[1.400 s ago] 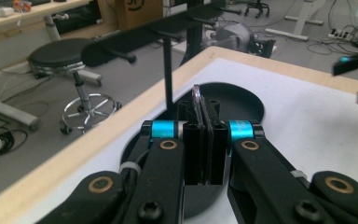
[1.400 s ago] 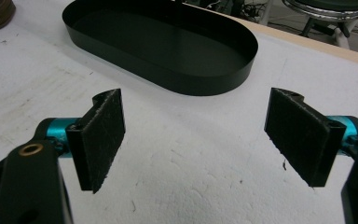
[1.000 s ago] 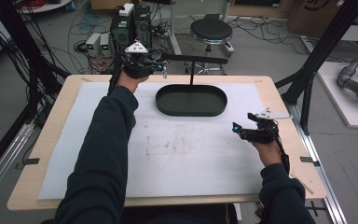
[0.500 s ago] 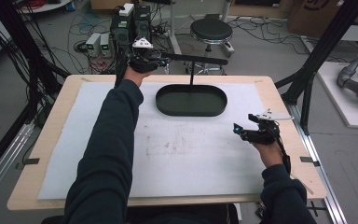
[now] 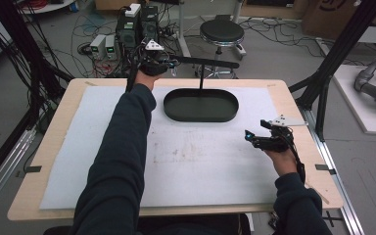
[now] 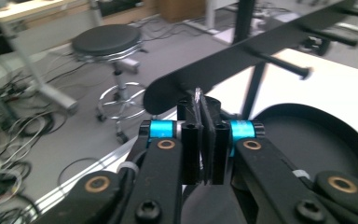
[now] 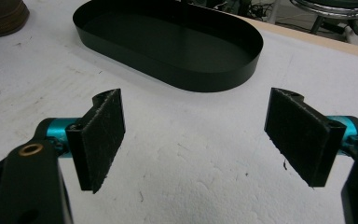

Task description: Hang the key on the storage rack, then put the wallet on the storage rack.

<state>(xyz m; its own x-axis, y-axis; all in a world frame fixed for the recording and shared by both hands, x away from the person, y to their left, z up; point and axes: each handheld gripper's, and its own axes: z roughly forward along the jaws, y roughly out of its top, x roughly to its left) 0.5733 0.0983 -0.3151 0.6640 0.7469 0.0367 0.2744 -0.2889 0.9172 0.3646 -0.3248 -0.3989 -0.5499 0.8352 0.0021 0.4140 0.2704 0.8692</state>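
Two grippers work over the counter [image 5: 58, 147] in the high view: the left gripper [image 5: 172, 63] is stretched out to the far edge, level with the left tip of a black crossbar [image 5: 210, 62] that stands on a thin post rising from the far rim of an oval black tray [image 5: 200, 116]; the right gripper [image 5: 252, 139] hovers low over the white mat [image 5: 196, 161] on the right side, near the tray's right end but apart from it. In the left gripper view, the jaws are almost pressed together, having just been easing open a little, with a thin pale sliver standing between the pads [image 6: 214, 140]; what it is I cannot tell. The rounded end of the crossbar [image 6: 242, 58] lies just beyond the tips, its pegs sticking out at the right, and the tray [image 6: 307, 140] sits below to the right. In the right gripper view, the jaws are spread wide with nothing between them, bare mat [image 7: 191, 154] beneath, and the tray [image 7: 205, 81] lies just ahead.
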